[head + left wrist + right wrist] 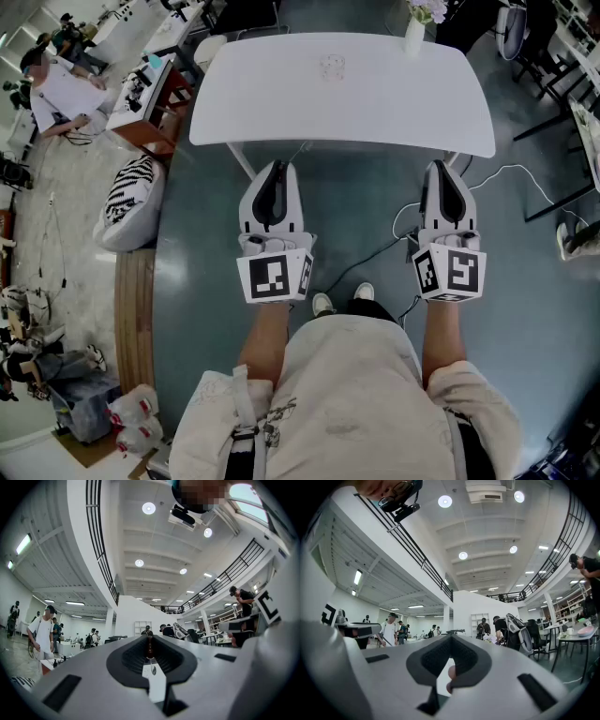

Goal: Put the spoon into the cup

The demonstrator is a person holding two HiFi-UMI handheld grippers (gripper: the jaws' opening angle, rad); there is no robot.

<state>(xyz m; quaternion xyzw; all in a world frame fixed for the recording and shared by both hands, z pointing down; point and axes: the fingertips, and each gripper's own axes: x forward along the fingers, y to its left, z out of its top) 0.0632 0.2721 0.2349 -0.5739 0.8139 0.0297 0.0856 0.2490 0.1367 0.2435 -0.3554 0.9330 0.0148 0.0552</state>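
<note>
A clear cup (331, 66) stands toward the far side of the white table (281, 117). I hold both grippers side by side in the air, short of the table's near edge. My left gripper (274, 173) has its jaws together. In the left gripper view a thin reddish-brown spoon (150, 647) is pinched at the tips of the left gripper (150, 641), and its small bowl hangs below. My right gripper (441, 171) has its pads together with nothing between them, as the right gripper view also shows for the right gripper (451, 639).
A vase of flowers (415, 33) stands at the table's far right edge. A striped beanbag (131, 202) and a wooden bench (134, 309) lie to the left. A white cable (511, 173) runs over the floor at right. People sit and stand at desks on the far left (61, 94).
</note>
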